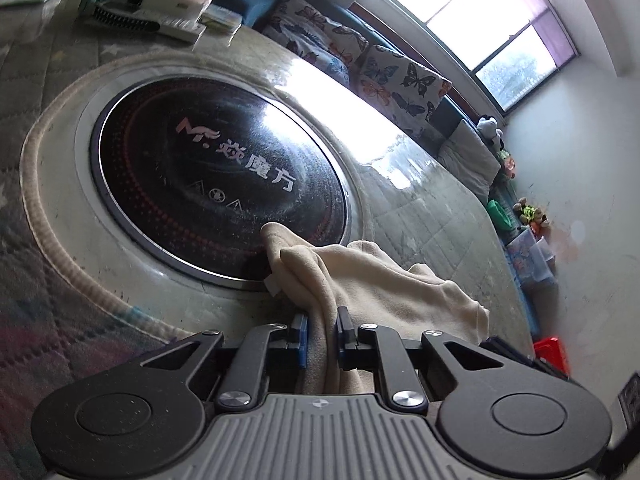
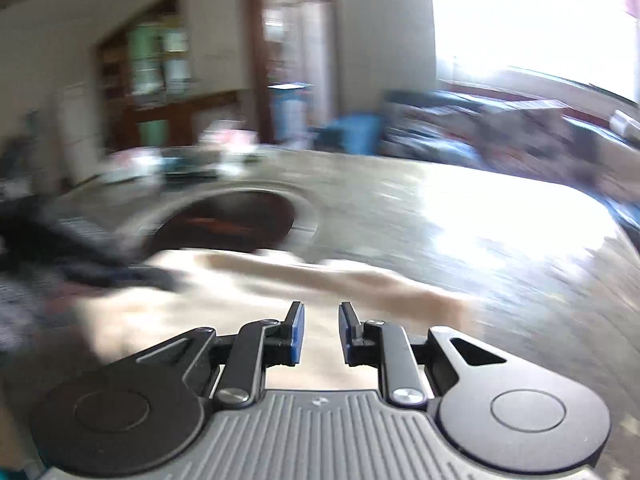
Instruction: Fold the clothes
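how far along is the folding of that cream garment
Early stage. Nothing looks folded: the cream garment lies bunched on the table beside the round cooktop. In hand: the left gripper pinches a fold. The right gripper is open and empty. Spreading and all folds remain.

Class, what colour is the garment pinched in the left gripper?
Cream, a plain pale beige. The garment held by the left gripper shows best in the left wrist view.

Light: your window (image 1: pixel 500 36) blows out, glare on table (image 1: pixel 360 112).
Blur: your right view is smeared; fisheye bends edges.
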Demonstrator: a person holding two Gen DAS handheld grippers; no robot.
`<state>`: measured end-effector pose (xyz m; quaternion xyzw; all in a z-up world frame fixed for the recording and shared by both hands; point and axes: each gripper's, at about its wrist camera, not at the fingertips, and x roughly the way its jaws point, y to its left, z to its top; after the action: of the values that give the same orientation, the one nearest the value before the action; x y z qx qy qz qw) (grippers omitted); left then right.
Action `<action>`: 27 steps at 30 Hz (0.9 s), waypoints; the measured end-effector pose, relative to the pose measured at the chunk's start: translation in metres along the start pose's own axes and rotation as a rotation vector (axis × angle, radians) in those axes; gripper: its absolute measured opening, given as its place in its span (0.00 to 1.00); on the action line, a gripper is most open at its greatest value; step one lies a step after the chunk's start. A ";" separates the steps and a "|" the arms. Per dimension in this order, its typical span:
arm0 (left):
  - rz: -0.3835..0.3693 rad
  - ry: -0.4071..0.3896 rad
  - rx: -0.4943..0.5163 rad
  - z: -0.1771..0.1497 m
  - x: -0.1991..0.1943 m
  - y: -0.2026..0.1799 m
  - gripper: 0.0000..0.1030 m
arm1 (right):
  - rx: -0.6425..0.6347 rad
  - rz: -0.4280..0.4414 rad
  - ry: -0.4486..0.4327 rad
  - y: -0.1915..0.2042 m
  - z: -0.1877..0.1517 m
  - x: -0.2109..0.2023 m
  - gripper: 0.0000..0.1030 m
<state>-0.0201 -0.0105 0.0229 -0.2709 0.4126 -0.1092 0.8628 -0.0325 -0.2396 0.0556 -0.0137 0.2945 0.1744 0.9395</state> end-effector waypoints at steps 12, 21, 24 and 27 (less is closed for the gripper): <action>0.061 -0.039 0.148 0.004 0.001 -0.028 0.14 | 0.198 -0.124 -0.019 -0.070 -0.012 0.013 0.30; 0.103 -0.048 0.205 0.005 0.004 -0.042 0.14 | 0.248 -0.062 0.010 -0.071 -0.020 0.019 0.17; 0.101 -0.064 0.244 0.006 0.000 -0.055 0.14 | 0.239 -0.057 -0.023 -0.067 -0.018 0.009 0.10; 0.064 -0.076 0.292 0.009 -0.001 -0.075 0.13 | 0.222 -0.081 -0.072 -0.068 -0.013 -0.010 0.09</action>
<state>-0.0111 -0.0688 0.0701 -0.1333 0.3679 -0.1302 0.9110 -0.0243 -0.3087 0.0446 0.0848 0.2771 0.1028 0.9516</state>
